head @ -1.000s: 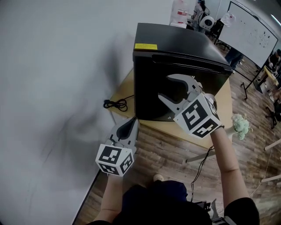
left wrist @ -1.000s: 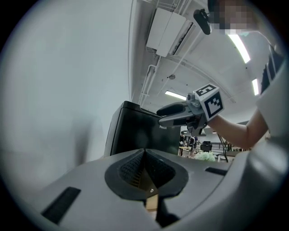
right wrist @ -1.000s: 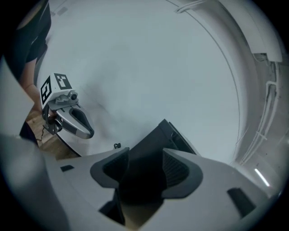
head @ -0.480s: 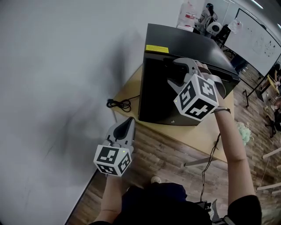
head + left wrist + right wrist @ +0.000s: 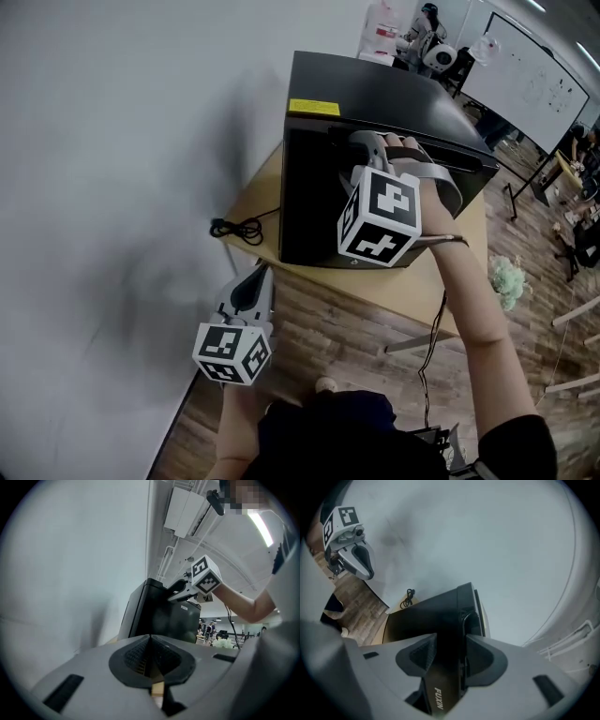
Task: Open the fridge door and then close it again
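Fridge stands on the wooden counter against the white wall, its door apparently shut, though my angle on the seam is poor. My right gripper sits at the door's top edge; its jaws have just been closing yet stand apart, the edge between them, not pinched. My left gripper hangs low beside the counter, jaws clenched together on nothing.
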`<state>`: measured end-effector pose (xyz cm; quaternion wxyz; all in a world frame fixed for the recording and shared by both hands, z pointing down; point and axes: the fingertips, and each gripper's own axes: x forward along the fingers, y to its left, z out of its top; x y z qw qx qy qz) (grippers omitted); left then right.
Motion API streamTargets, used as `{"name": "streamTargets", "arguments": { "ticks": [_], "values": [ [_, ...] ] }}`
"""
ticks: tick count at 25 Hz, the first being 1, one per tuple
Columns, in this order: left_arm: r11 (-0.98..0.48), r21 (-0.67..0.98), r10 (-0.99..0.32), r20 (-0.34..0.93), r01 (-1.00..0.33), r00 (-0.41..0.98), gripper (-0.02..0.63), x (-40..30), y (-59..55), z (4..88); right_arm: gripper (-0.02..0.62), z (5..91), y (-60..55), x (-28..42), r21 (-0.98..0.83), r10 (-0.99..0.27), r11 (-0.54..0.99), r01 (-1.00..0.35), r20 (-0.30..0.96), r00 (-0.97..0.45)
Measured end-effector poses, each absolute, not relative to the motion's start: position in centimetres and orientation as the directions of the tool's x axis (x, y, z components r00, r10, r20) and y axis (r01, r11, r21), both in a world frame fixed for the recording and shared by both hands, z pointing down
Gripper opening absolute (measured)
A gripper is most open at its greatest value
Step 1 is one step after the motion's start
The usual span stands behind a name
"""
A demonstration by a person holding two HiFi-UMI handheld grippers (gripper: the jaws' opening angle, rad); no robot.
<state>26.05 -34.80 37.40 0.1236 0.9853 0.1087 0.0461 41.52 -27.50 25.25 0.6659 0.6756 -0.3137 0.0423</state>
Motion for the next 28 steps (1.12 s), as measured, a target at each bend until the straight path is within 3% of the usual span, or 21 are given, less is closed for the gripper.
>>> {"name": "streamTargets", "arguments": {
  "ticks": [28],
  "values": [
    [-0.944,0.255,0.248,0.121,0.211,0.961,0.008,21.9,-32.5,38.8,0.150,24.9,-27.2,41.0,0.911,-0.338,0.103,-0.401,0.411,0.847]
  ]
}}
